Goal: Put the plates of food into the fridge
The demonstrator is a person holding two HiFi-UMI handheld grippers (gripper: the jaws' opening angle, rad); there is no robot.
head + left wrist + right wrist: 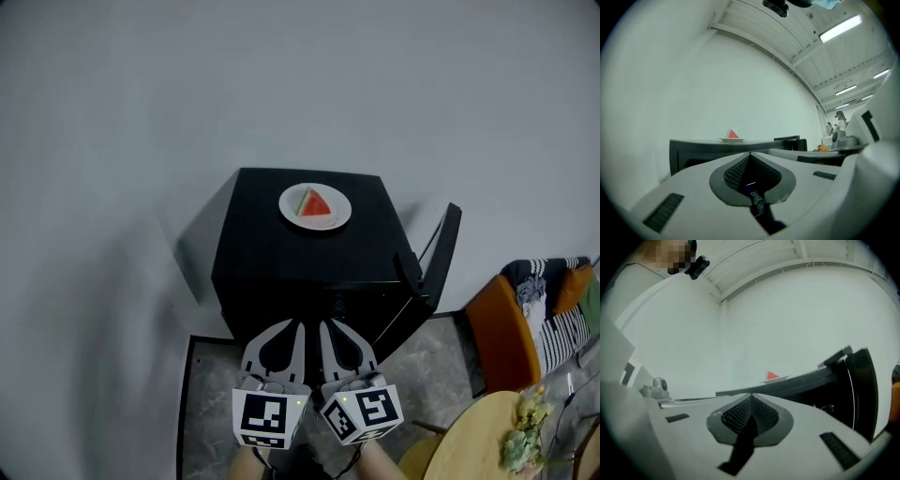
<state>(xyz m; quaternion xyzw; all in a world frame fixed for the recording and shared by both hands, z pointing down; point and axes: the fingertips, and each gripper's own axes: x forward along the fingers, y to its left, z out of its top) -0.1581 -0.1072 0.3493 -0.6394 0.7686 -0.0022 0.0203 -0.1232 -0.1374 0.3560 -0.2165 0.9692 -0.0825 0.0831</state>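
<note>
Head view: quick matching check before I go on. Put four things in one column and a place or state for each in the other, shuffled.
1 plate of watermelon
2 fridge door
3 right gripper
4 wooden table

A shut, empty
B bottom right corner
C on top of the fridge
D standing open

Pairs: 1-C, 2-D, 3-A, 4-B

White plate (335, 217) with a red watermelon wedge (316, 202), flat atop the black fridge (272, 234), door (441, 248) open at right
</note>
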